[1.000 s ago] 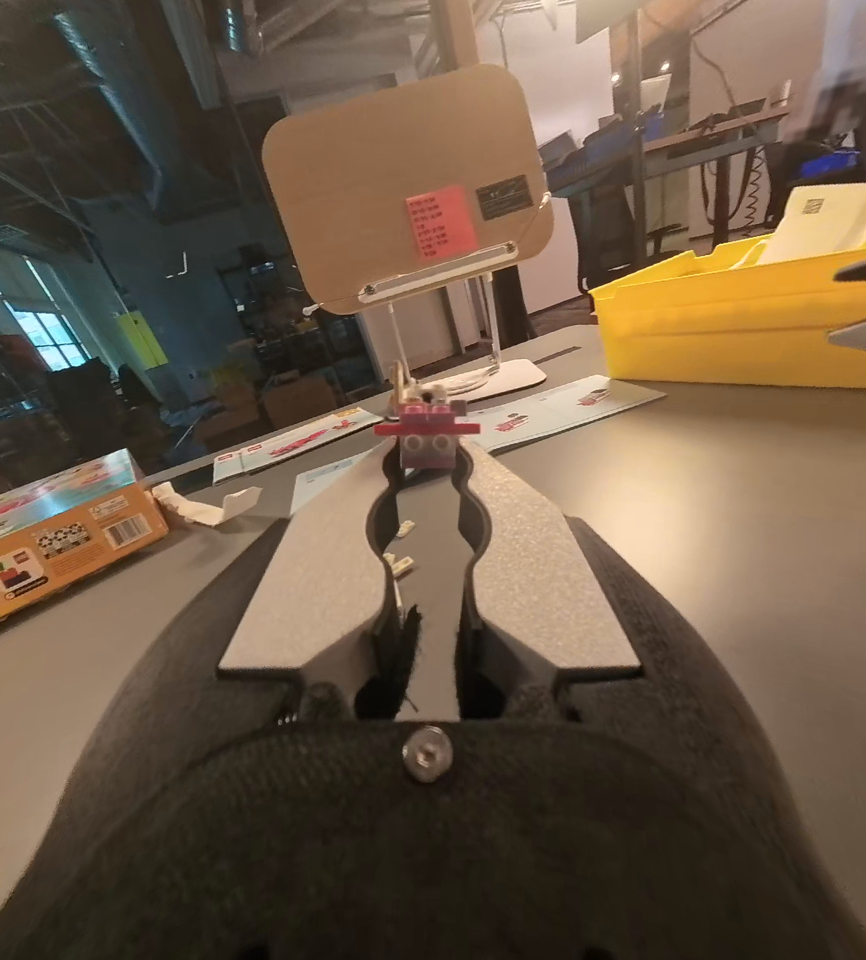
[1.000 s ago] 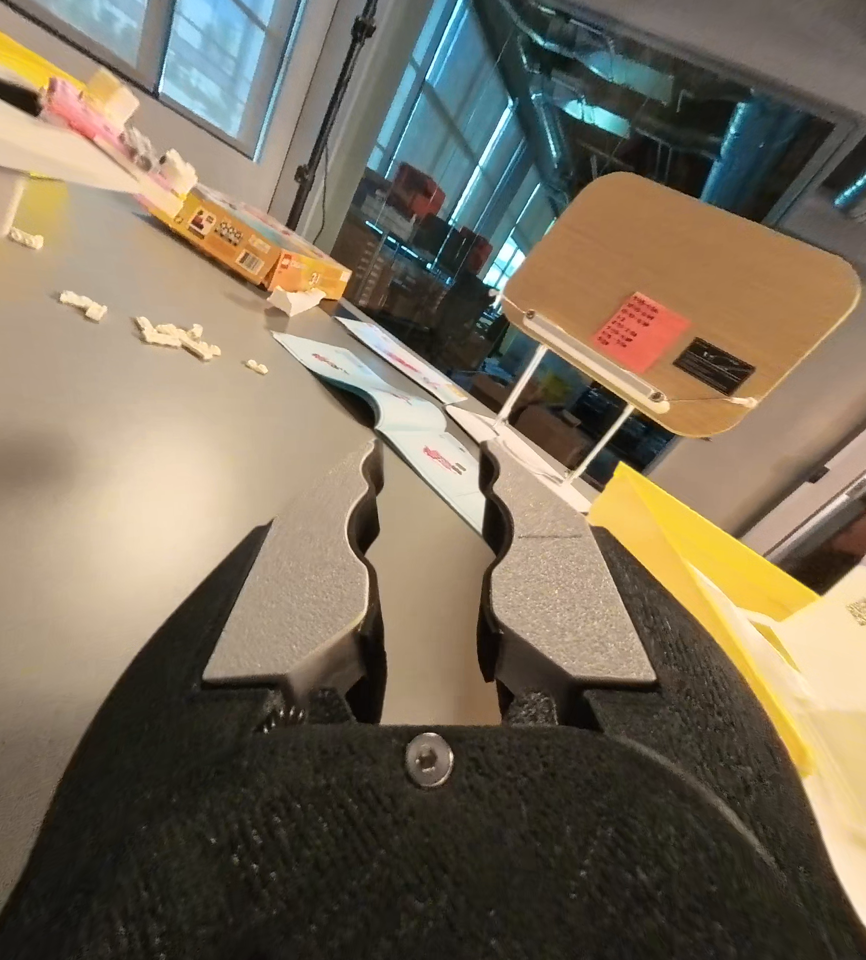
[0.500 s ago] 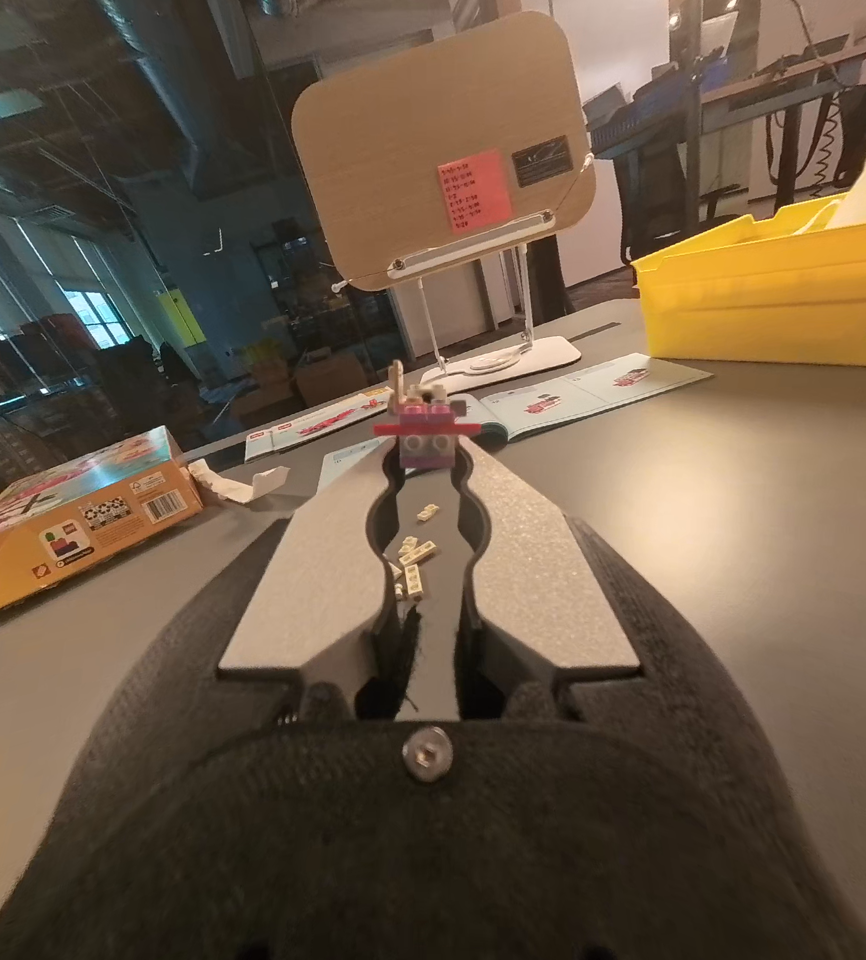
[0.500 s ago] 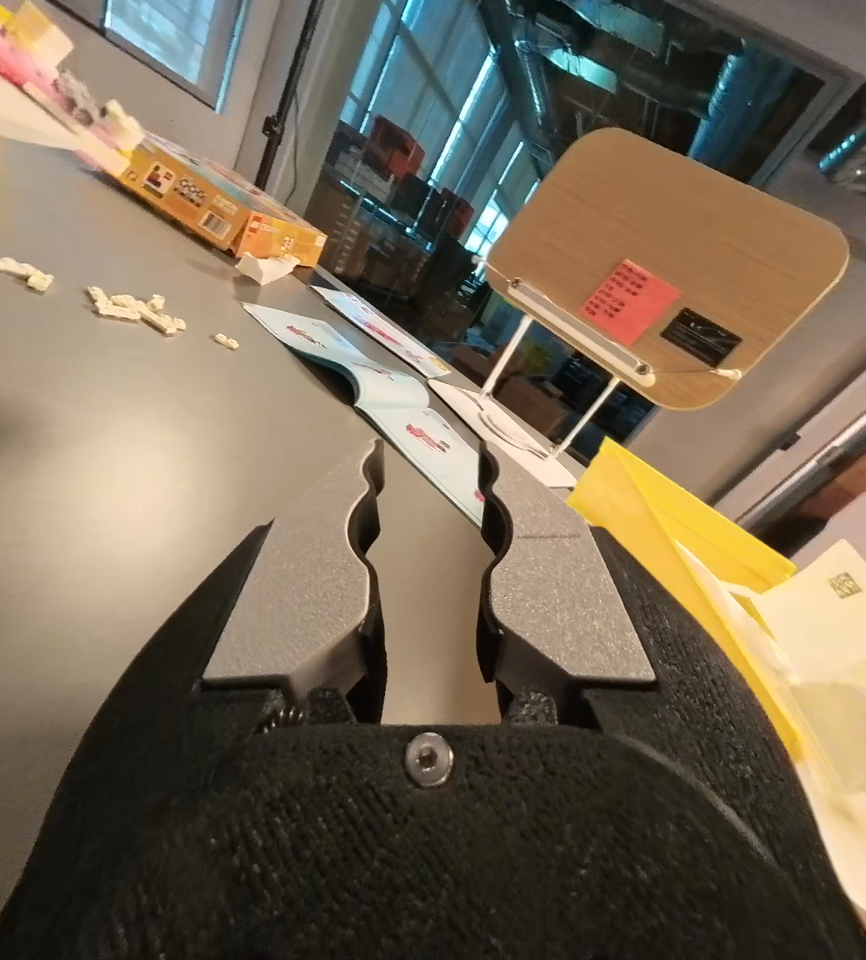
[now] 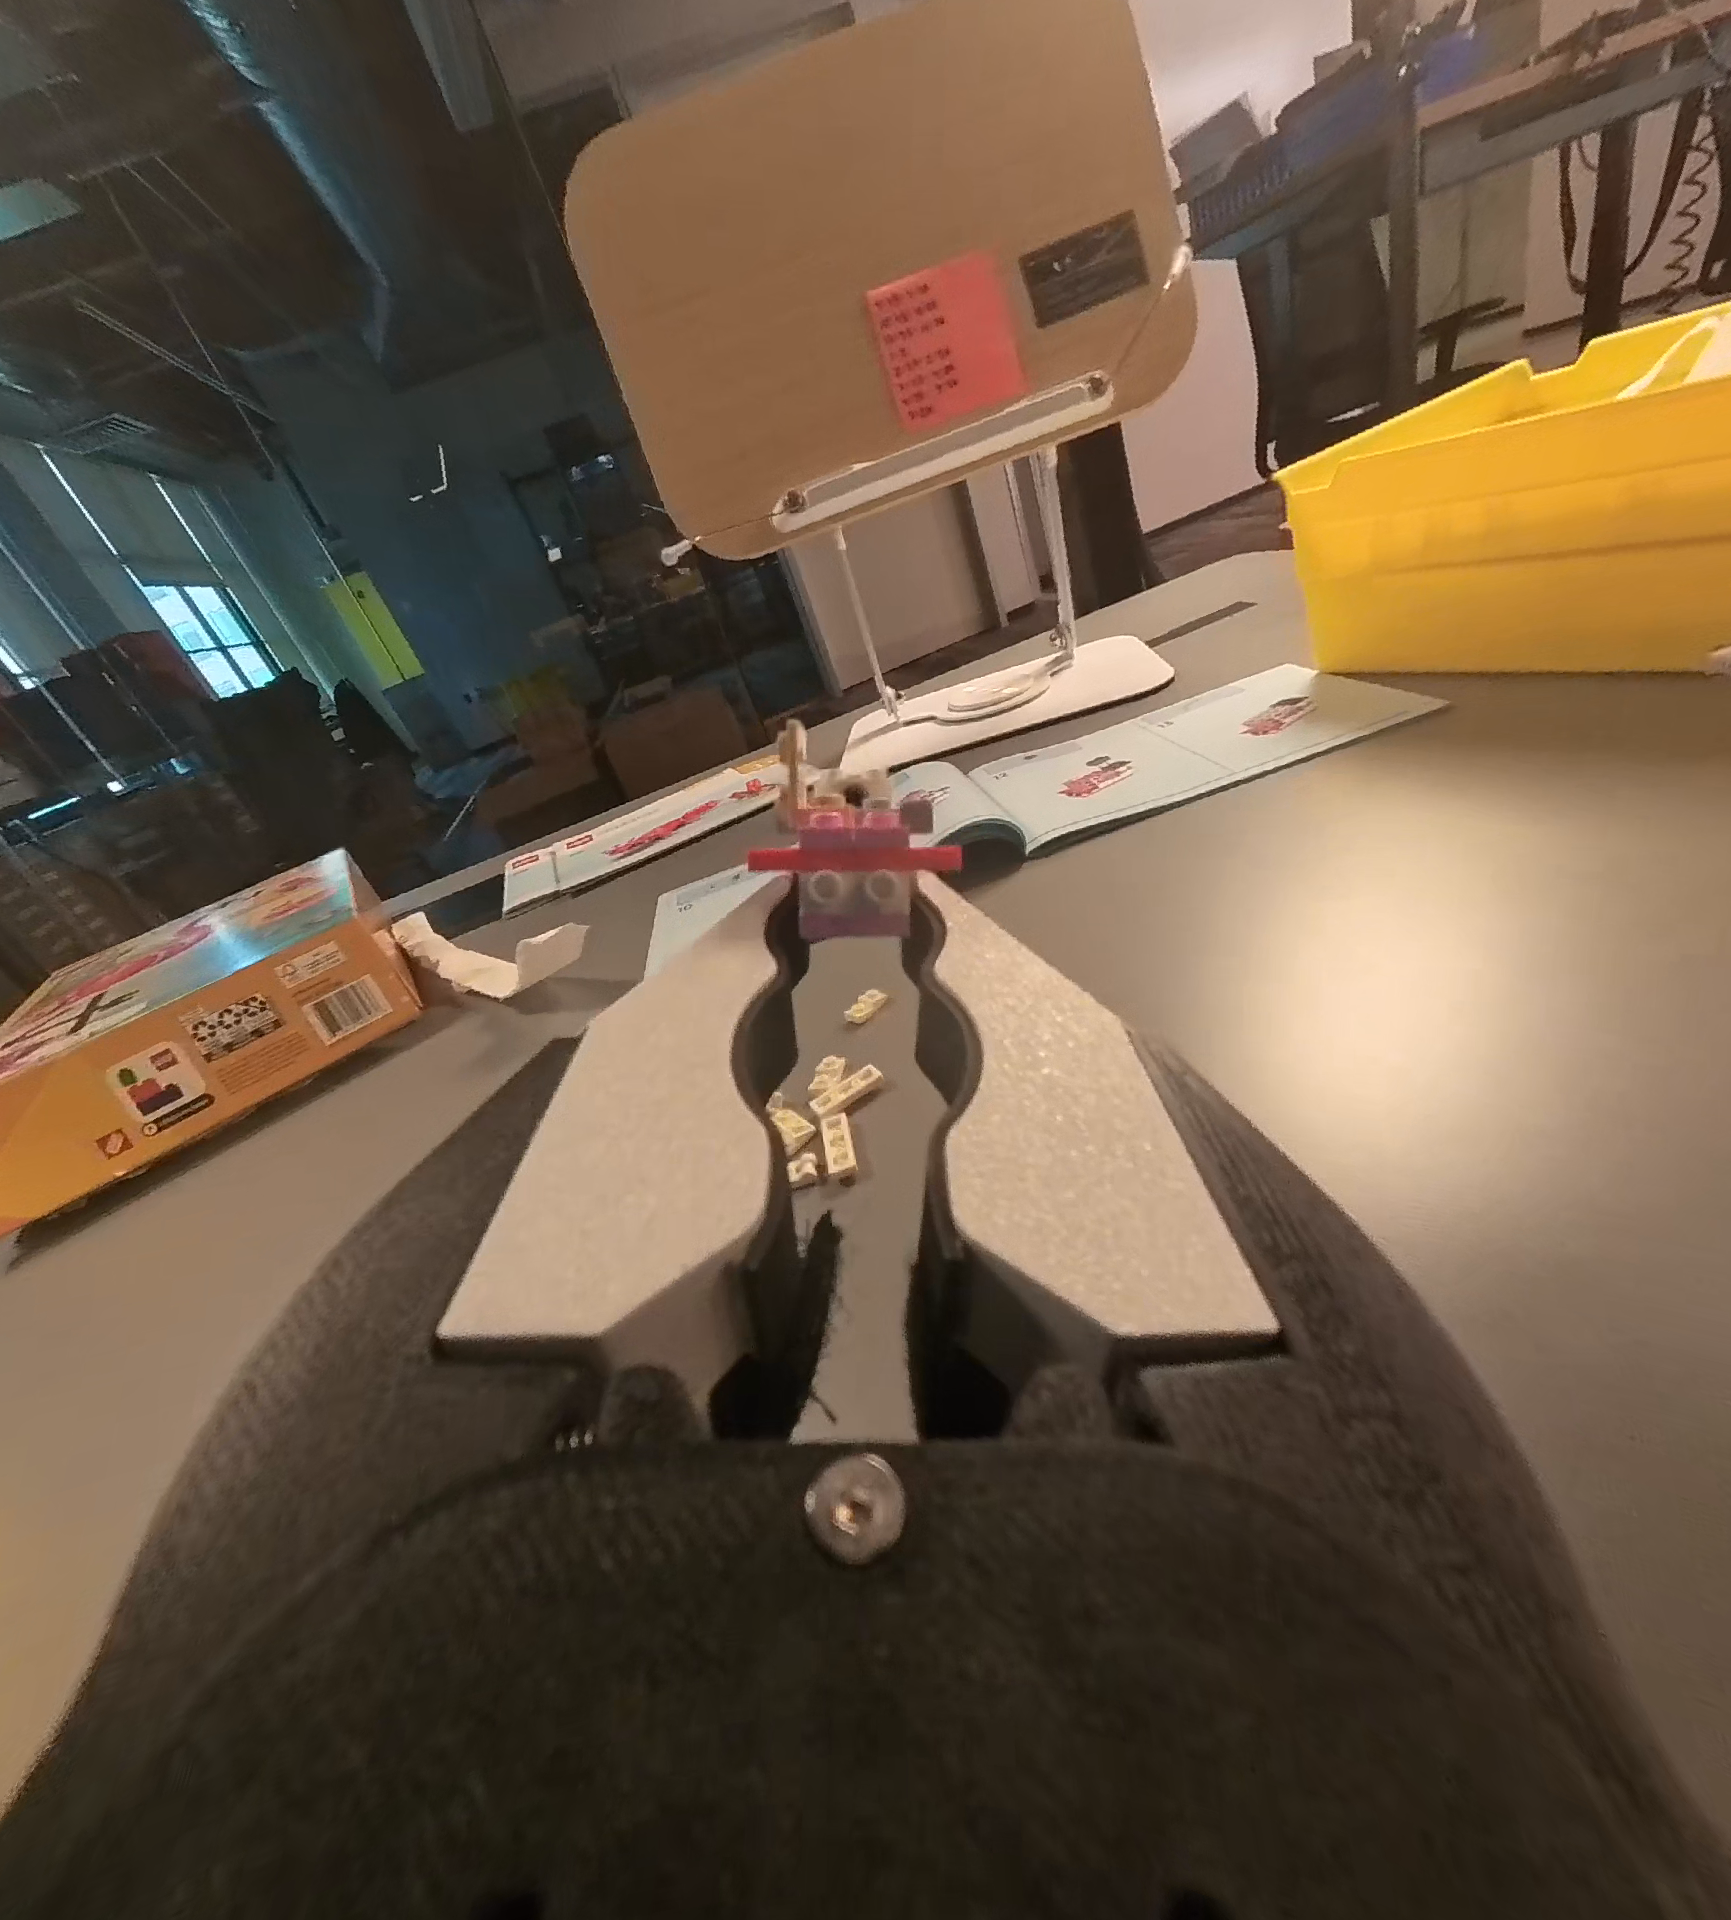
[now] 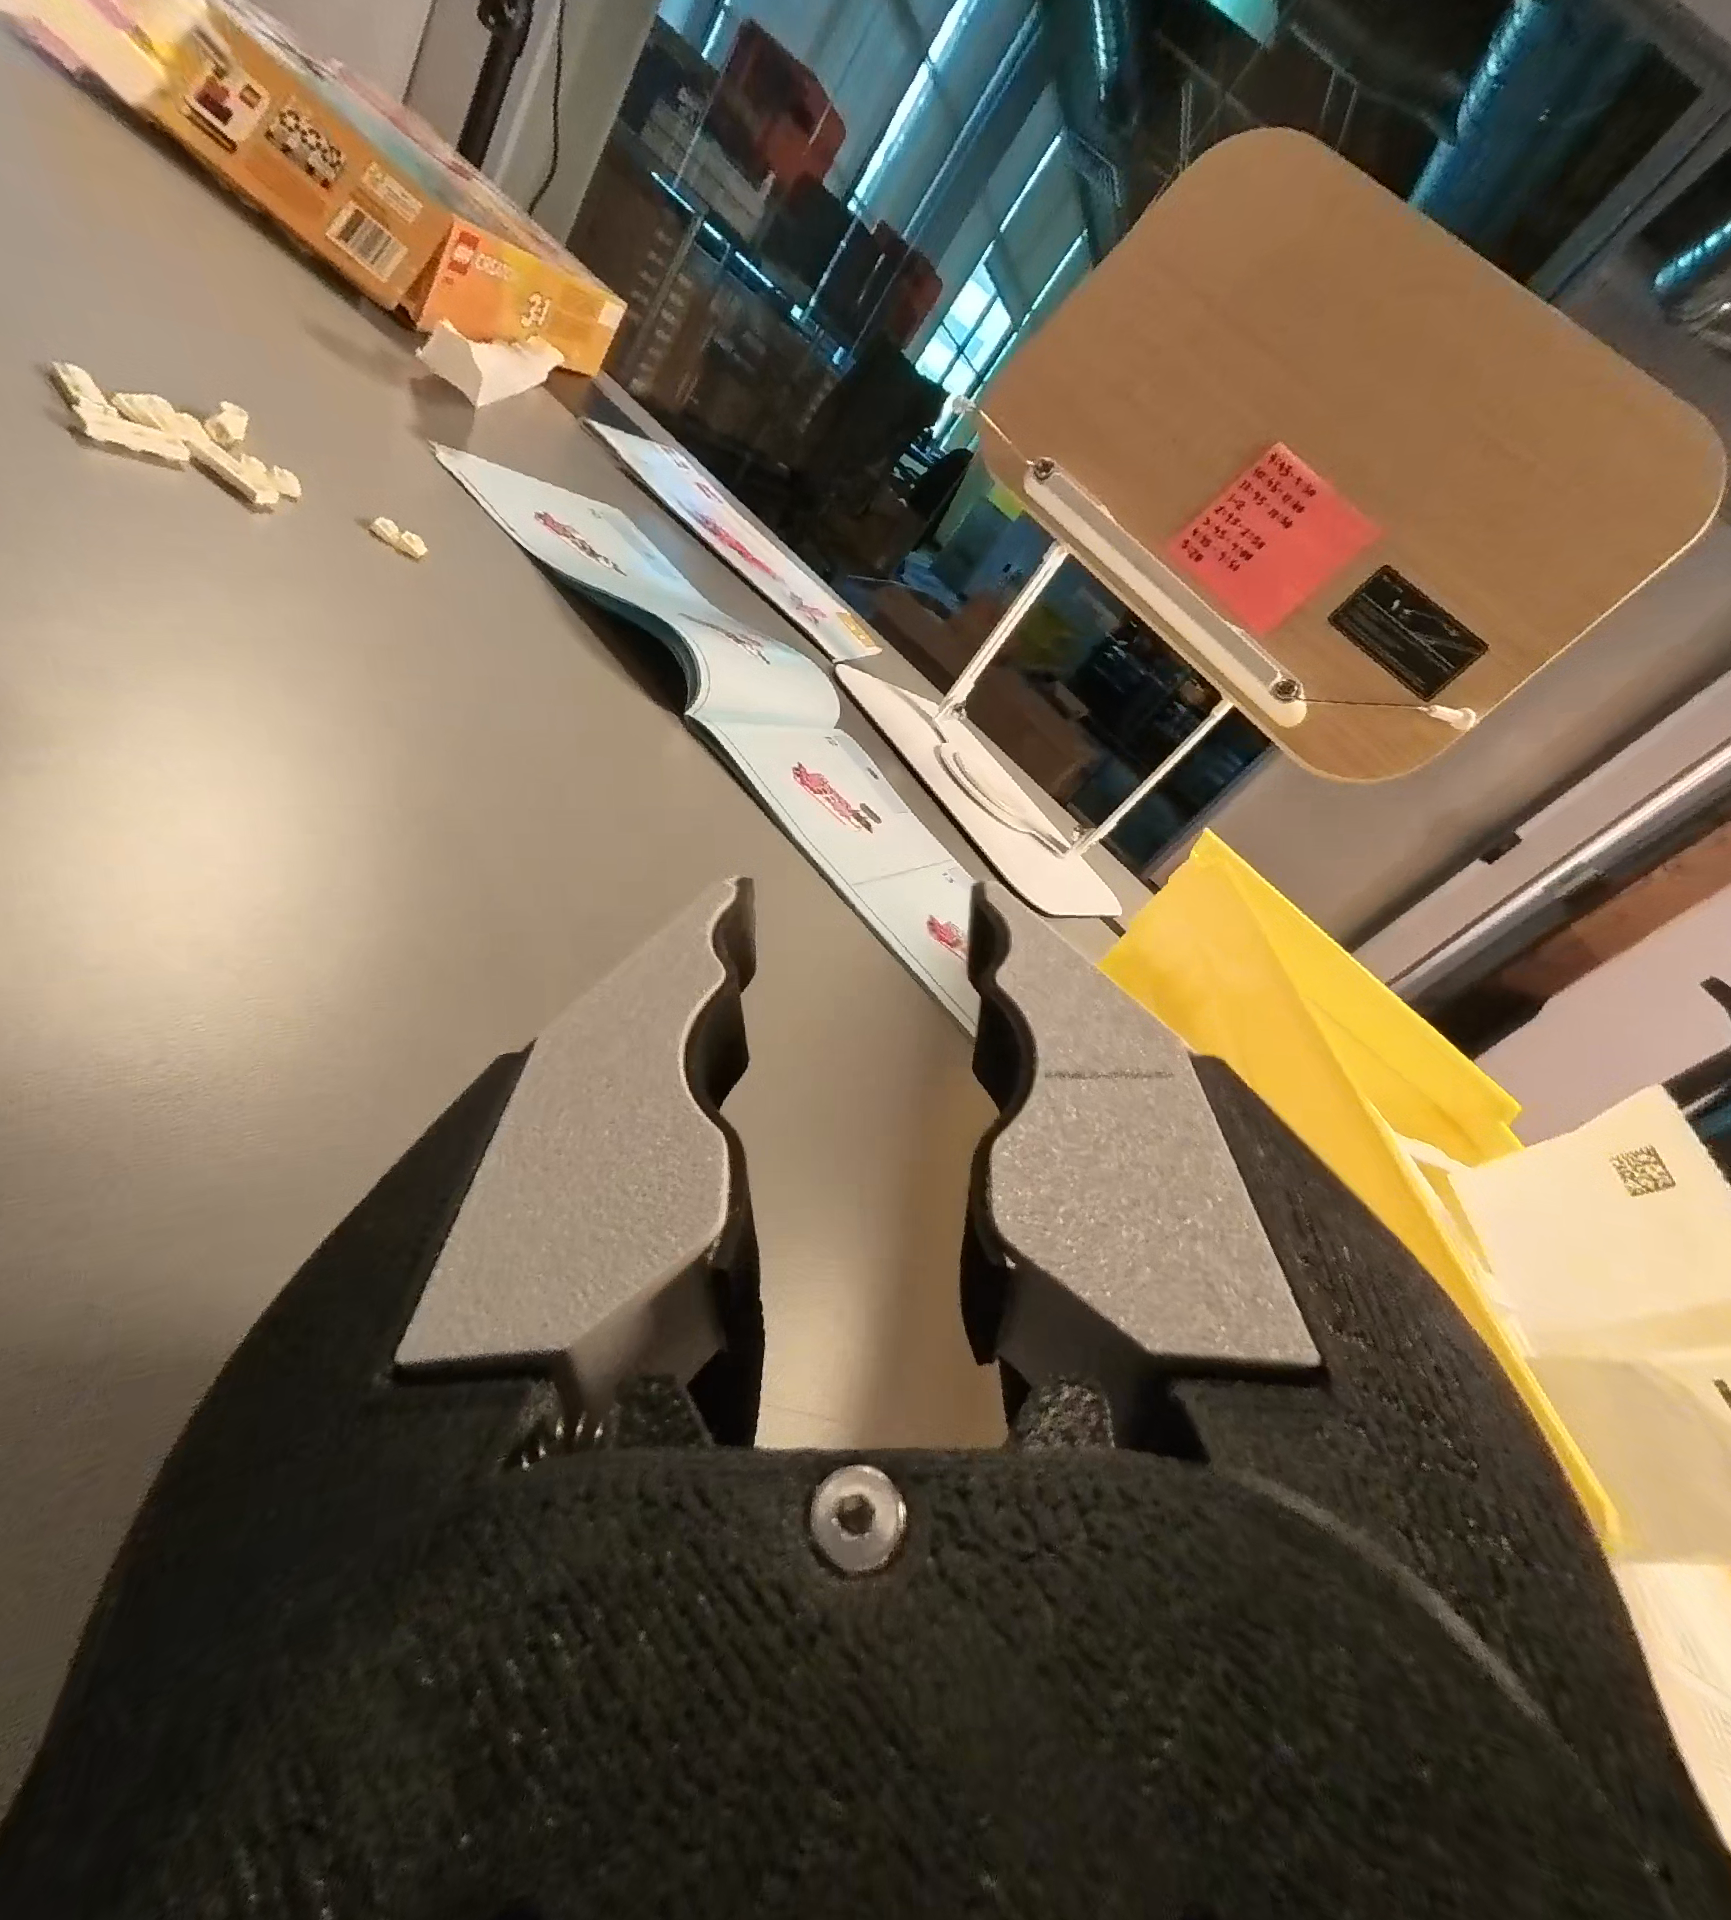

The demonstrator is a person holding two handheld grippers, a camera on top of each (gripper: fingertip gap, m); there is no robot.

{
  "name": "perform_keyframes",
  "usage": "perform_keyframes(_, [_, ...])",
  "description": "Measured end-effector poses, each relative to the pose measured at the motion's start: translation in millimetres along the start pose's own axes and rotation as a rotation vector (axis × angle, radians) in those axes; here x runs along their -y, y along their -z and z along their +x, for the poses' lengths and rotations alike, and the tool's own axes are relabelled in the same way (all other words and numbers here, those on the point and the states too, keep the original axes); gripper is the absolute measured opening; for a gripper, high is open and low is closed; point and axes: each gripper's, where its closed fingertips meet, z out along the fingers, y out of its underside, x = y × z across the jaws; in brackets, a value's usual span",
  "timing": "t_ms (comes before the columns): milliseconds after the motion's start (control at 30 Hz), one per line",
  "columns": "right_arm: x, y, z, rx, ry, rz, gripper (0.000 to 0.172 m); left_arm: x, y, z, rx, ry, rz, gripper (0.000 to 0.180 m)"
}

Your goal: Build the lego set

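Left gripper: jaws pinching a small brick assembly at its purple-and-grey base, both tips pressed to its sides; a red plate crosses it above the tips, with tan and grey pieces on top; the assembly is held clear above the bench. Loose cream bricks: a small scatter on the bench surface, seen through the gap behind the held piece. Right gripper: jaws spread, nothing between them, low over bare bench near the open instruction booklet. Booklet: lying flat toward the far edge of the bench, with a second booklet just beyond it. Wooden board on a stand: at the far edge, white base touching the bench, carrying a pink note and a black label. Orange toy box: near the far left corner, a torn scrap of white paper just beside it. Yellow bin: near the far right corner, pale paper bags inside.
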Motion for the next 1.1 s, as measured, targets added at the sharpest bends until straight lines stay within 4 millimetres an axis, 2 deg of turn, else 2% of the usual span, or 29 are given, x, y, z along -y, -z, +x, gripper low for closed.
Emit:
perform_keyframes(200, [4,5,9,-0.019,-0.067,0.048,0.039,2,9,-16,-0.019,0.115,0.045,0.015])
perform_keyframes(367, [5,7,20,-0.05,-0.133,0.066,0.039,1,11,-18,-0.051,0.143,0.049,0.015])
perform_keyframes(500, [8,8,18,-0.039,-0.135,0.089,0.039,0,10,-14,-0.094,0.156,0.043,0.015])
perform_keyframes(700, [10,11,22,-0.047,-0.175,0.113,0.039,2,12,-18,-0.087,0.189,0.059,0.015])
perform_keyframes(900, [10,10,18,-0.035,-0.15,0.107,0.039,1,12,-23,-0.093,0.247,0.064,0.015])
perform_keyframes(1100, [15,11,13,-0.002,-0.159,0.136,0.039,1,12,-21,-0.084,0.215,0.062,0.015])
